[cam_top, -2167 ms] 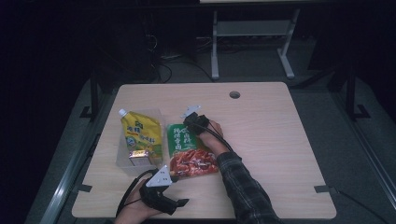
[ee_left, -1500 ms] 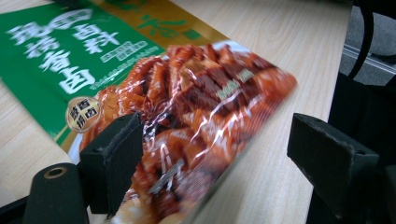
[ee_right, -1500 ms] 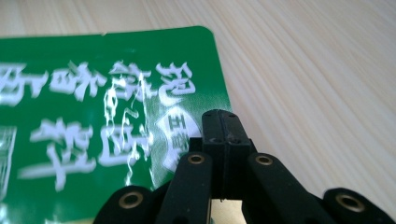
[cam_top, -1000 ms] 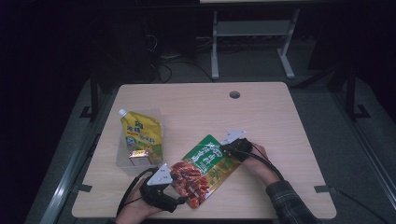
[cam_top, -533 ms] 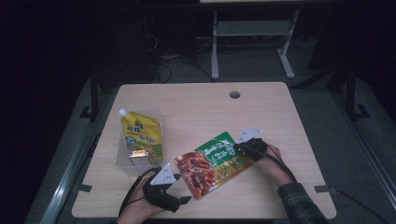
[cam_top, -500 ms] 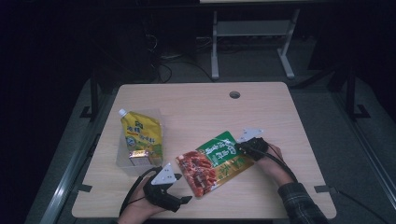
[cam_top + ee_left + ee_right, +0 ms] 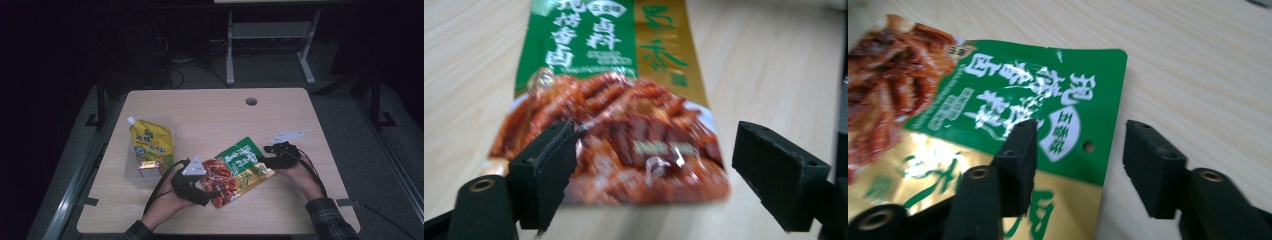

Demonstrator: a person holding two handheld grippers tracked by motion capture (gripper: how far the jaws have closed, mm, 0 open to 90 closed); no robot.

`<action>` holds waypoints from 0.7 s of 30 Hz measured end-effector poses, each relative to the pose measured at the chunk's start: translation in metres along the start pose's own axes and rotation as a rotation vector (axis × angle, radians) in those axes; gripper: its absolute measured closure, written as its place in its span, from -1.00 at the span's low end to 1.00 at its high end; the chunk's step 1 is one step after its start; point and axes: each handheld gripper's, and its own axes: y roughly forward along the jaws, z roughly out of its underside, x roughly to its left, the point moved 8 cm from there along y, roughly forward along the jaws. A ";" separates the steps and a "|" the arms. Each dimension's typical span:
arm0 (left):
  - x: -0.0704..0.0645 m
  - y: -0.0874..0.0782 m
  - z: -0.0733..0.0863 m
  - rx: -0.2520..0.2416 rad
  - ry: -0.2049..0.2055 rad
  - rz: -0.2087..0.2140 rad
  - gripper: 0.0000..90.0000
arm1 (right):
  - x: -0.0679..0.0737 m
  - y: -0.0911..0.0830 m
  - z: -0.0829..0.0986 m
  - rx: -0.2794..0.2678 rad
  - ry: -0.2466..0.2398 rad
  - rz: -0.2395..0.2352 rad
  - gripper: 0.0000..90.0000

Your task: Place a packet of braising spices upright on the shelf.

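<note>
The left claw stood released, its jaws spread either side of the sauce packet's red lower edge, while the right claw, also unclenched, straddled the green top edge near the hang hole. The packet lay flat and aslant on the tabletop, between the two claws, at about five o'clock from the table's middle. A yellow spouted pouch stood in a clear container at nine o'clock. A clean grip likely called for sliding one jaw under the thin edge before clenching.
</note>
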 end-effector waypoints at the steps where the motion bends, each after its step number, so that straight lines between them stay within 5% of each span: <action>1: 0.002 0.004 -0.003 0.006 0.004 -0.004 -0.62 | 0.002 -0.003 0.002 0.003 0.015 -0.008 -0.02; 12: 0.032 0.046 -0.021 0.072 0.014 -0.079 -0.69 | 0.014 -0.043 0.036 0.005 0.001 -0.026 -0.37; 17: 0.049 0.061 -0.019 0.103 -0.027 -0.109 -0.70 | 0.021 -0.053 0.048 0.007 0.000 -0.049 -0.42; 21: 0.056 0.067 -0.015 0.119 -0.056 -0.094 -0.70 | 0.023 -0.057 0.048 -0.010 0.001 -0.060 -0.43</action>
